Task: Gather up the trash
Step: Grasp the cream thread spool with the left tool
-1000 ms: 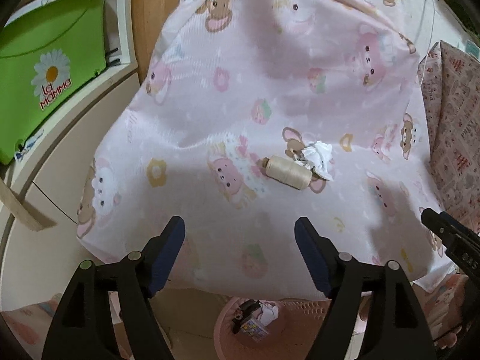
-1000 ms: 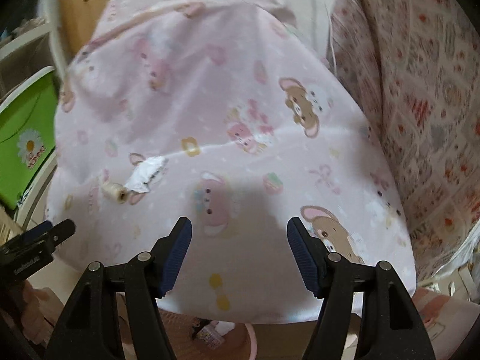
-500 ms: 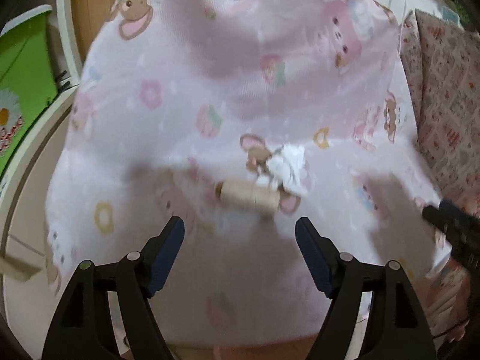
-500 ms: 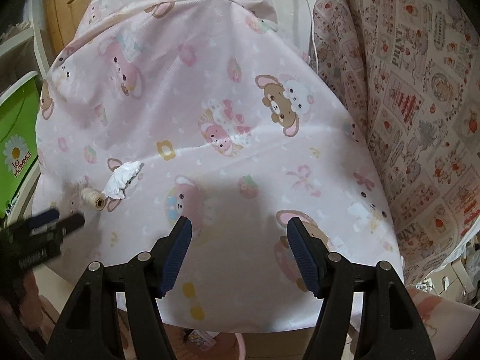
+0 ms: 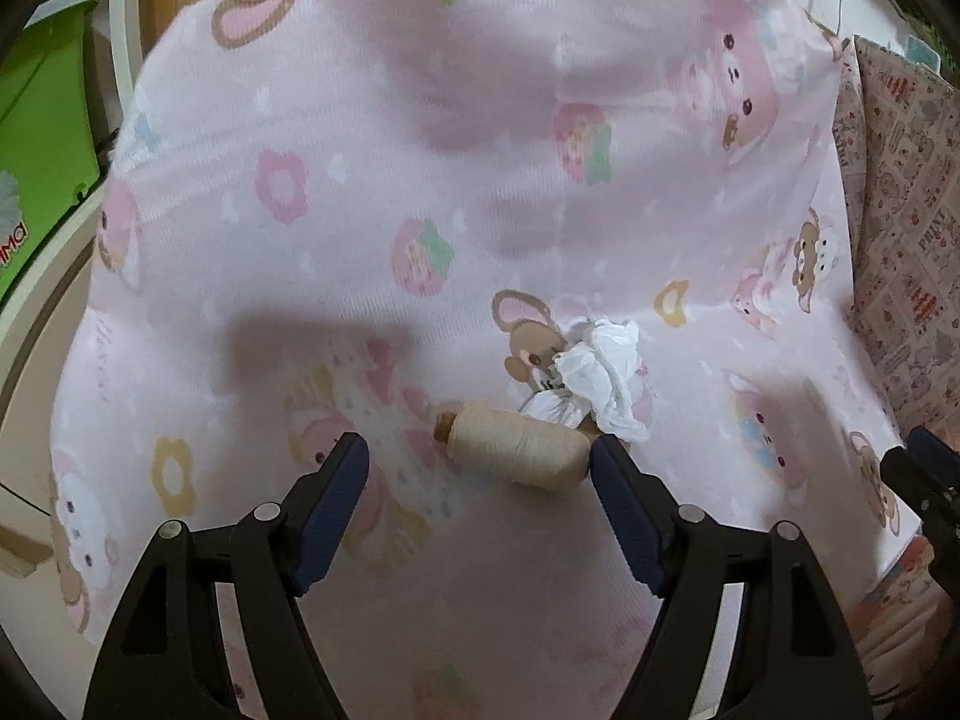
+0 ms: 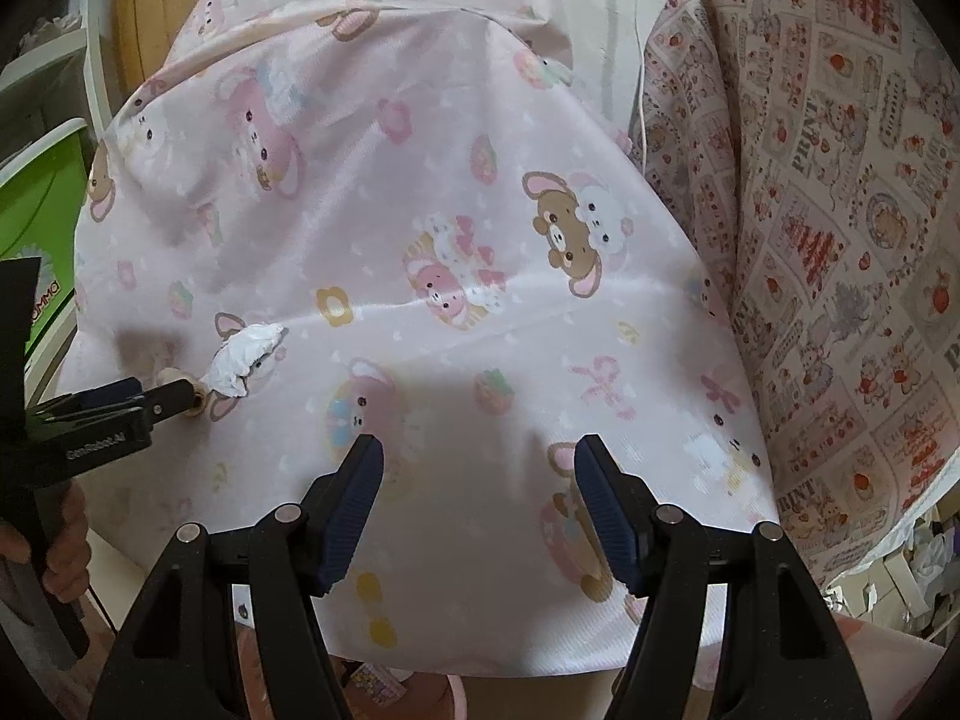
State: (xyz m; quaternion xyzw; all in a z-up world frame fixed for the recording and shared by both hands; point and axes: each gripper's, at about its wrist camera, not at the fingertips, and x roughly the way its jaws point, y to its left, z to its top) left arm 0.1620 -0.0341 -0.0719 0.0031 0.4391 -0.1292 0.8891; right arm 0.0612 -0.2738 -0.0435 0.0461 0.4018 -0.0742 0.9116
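Observation:
A cream spool of thread (image 5: 519,449) lies on a pink cartoon-print cloth (image 5: 420,192), with a crumpled white tissue (image 5: 600,375) just behind it. My left gripper (image 5: 480,480) is open; the spool lies between its fingertips, close to the right one. In the right wrist view the tissue (image 6: 246,357) lies at the left, with the left gripper (image 6: 114,405) beside it and hiding most of the spool. My right gripper (image 6: 478,489) is open and empty over the cloth (image 6: 420,240), well right of the tissue.
A green bin (image 5: 42,138) stands at the left beyond the cloth's edge. A strawberry-print fabric (image 6: 828,228) covers the right side. A pink basket (image 6: 414,696) holding small items sits below the cloth's front edge.
My left gripper has moved forward and down to the spool, which now lies between its fingertips. My right gripper has shifted slightly closer over the cloth. Both stay open.

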